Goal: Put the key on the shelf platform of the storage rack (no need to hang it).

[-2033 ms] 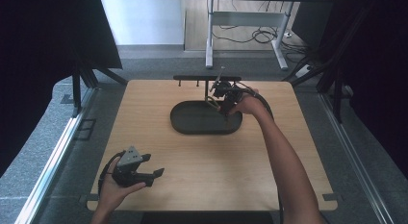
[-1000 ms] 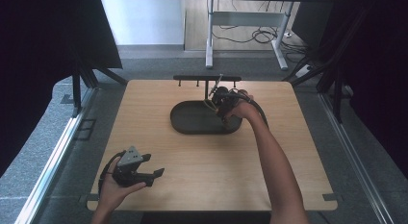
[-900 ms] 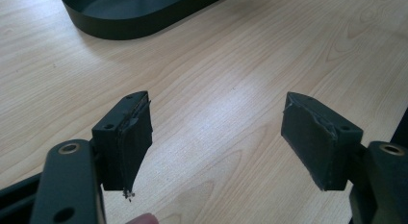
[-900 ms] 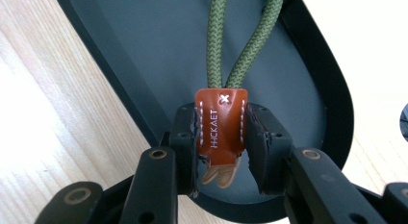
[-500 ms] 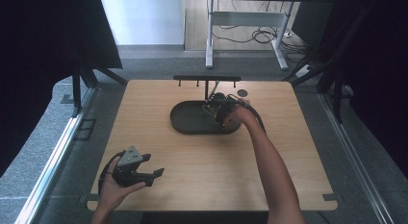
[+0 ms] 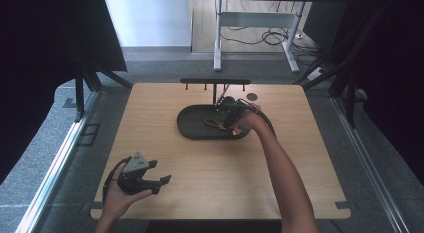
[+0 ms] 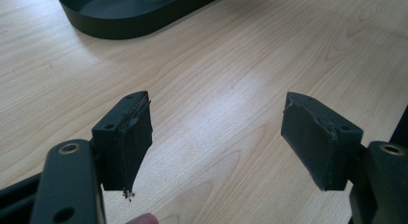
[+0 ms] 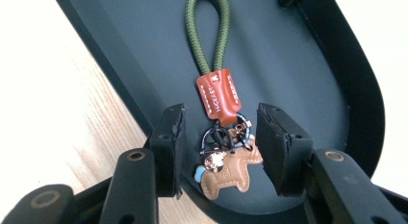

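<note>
Keychain: the keychain [image 8: 222, 132], a green cord loop with an orange leather tab, metal rings and a tan leather horse charm, lay flat in the black oval tray [image 8: 298, 65].
Right gripper: the right gripper [image 8: 219, 147] hung over the tray's end; its jaws had just been opening and straddled the rings and charm without pressing them.
Left gripper: the left gripper [image 7: 216, 137] stood wide open above the bare wooden table [image 7: 231, 80], well apart from the tray.

FREE: bare wood of the table [image 6: 215, 178] lay open between my left gripper [image 6: 159, 177] and the tray [image 6: 192, 130] | BLOCKED: rack [image 6: 215, 83] stood just behind the tray; tray wall ringed my right gripper [image 8: 219, 137] | GAP: keychain [image 8: 219, 113] lay between my parted right pads, untouched
</note>
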A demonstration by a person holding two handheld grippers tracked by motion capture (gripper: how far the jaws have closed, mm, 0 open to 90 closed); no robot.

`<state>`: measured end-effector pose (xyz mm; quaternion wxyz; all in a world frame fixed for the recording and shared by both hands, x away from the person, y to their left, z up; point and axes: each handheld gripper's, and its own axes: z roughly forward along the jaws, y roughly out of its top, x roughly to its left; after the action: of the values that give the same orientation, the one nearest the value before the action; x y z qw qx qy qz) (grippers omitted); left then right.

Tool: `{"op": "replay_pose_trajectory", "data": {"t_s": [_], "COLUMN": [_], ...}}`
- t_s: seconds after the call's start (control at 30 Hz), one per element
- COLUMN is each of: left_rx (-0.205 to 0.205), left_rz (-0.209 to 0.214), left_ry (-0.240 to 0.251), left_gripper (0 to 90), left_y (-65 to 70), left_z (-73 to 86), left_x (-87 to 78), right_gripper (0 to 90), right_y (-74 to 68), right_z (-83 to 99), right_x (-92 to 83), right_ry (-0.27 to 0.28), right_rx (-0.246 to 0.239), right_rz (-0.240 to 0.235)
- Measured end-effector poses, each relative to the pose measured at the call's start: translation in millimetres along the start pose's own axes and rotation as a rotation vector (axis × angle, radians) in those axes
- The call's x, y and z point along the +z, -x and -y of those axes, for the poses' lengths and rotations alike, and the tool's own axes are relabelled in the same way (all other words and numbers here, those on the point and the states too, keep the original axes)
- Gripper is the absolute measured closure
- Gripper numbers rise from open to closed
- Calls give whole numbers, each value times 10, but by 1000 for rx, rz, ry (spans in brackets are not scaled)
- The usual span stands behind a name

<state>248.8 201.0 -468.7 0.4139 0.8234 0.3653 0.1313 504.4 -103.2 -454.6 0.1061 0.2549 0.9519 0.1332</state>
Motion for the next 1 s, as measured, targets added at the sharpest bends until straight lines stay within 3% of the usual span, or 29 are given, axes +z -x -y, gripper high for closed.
{"op": "replay_pose_trajectory", "data": {"t_s": [0.27, 0.57, 1.0], "left_rx": [2, 6, 0], "left_rz": [0, -8, -18], "left_ry": [0, -9, -7], "left_gripper": [266, 267, 267], "left_y": [10, 7, -1], "left_z": [-4, -3, 1], "left_x": [8, 14, 4], "right_gripper": [543, 528, 527], "right_y": [-46, -149, -382], "right_z": [186, 528, 1067], "right_x": [-244, -562, -754], "right_ry": [69, 129, 210], "right_rx": [9, 14, 6], "right_rz": [-21, -39, -77]}}
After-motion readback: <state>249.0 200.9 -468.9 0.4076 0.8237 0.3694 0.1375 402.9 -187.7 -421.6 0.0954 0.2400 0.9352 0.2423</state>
